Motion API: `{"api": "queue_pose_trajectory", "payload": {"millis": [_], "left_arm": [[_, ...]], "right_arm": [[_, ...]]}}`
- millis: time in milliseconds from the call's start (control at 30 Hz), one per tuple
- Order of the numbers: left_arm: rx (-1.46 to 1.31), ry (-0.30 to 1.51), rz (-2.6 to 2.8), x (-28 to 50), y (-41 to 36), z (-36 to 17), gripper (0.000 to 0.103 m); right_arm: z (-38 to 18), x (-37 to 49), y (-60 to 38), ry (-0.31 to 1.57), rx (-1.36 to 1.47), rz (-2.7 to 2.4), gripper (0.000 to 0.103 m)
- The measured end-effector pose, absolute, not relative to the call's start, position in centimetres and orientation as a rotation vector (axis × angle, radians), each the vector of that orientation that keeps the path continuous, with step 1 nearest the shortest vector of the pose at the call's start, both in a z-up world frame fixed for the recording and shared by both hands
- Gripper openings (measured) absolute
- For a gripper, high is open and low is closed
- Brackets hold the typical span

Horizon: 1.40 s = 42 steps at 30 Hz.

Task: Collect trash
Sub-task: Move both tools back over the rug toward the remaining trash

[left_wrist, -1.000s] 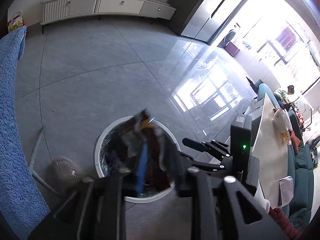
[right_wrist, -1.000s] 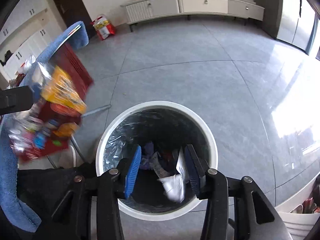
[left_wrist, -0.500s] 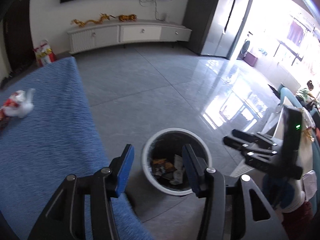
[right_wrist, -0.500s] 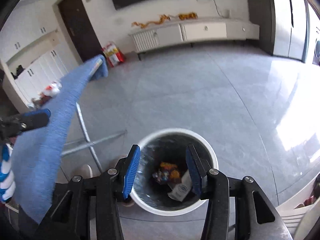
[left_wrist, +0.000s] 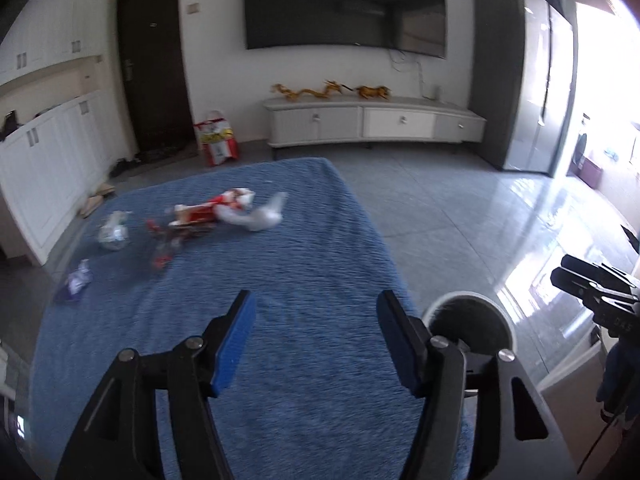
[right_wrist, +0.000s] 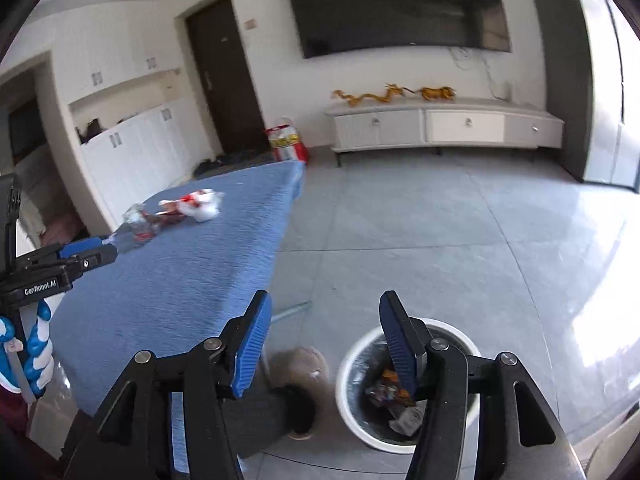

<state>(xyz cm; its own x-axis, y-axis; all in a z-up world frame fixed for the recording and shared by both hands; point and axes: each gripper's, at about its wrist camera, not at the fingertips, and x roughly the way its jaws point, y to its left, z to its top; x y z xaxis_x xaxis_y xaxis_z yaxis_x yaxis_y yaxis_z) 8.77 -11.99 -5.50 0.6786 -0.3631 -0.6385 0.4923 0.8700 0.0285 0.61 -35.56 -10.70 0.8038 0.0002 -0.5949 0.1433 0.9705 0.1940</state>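
My left gripper (left_wrist: 316, 308) hovers over the near part of the blue-clothed table (left_wrist: 320, 360), jaws opening, nothing between them. Far across the cloth lies trash: a red-and-white wrapper (left_wrist: 208, 210), a white crumpled bag (left_wrist: 264, 216), a clear plastic ball (left_wrist: 114, 234), a purple wrapper (left_wrist: 78, 280). My right gripper (right_wrist: 324, 304) hangs above the floor beside the table edge, jaws opening and empty. Below its right finger stands the white trash bin (right_wrist: 348, 380) with wrappers (right_wrist: 392, 396) inside. The bin's rim (left_wrist: 468, 300) also shows right of the table.
A gloved hand (right_wrist: 36, 344) holds the left gripper (right_wrist: 104, 250) at the table's left. A slippered foot (right_wrist: 300, 364) stands by the bin. A red bag (right_wrist: 286, 142), a white TV cabinet (right_wrist: 440, 124) and wall cupboards (left_wrist: 48, 160) lie beyond open grey floor.
The left gripper dropped its wrappers into the bin, then swung up and left over the table. The right gripper rose from the bin mouth. Both jaws widened.
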Motion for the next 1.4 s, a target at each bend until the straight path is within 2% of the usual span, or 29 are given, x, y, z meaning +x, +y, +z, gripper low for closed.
{"api": "queue_pose_trajectory", "payload": {"millis": [433,533,600,1400], "left_arm": [[0.072,0.605,-0.276,9.9,1.3,-4.7,0.066],[0.041,0.609,-0.247,10.8,3.9,-5.2,0.067],[0.024,0.615,-0.228,11.3,5.5,-5.7,0.067],[-0.035,0.736,-0.099,20.6,17.0,-11.5,0.067]], "right_arm": [[-8.7,6.1,-25.0,0.706,0.145,0.092,0.061],[-8.4,7.7,-23.1,0.709,0.149,0.107,0.071],[-8.1,8.6,-22.0,0.703,0.147,0.101,0.083],[-10.3,20.0,-15.5,0.774,0.040,0.169,0.084]]}}
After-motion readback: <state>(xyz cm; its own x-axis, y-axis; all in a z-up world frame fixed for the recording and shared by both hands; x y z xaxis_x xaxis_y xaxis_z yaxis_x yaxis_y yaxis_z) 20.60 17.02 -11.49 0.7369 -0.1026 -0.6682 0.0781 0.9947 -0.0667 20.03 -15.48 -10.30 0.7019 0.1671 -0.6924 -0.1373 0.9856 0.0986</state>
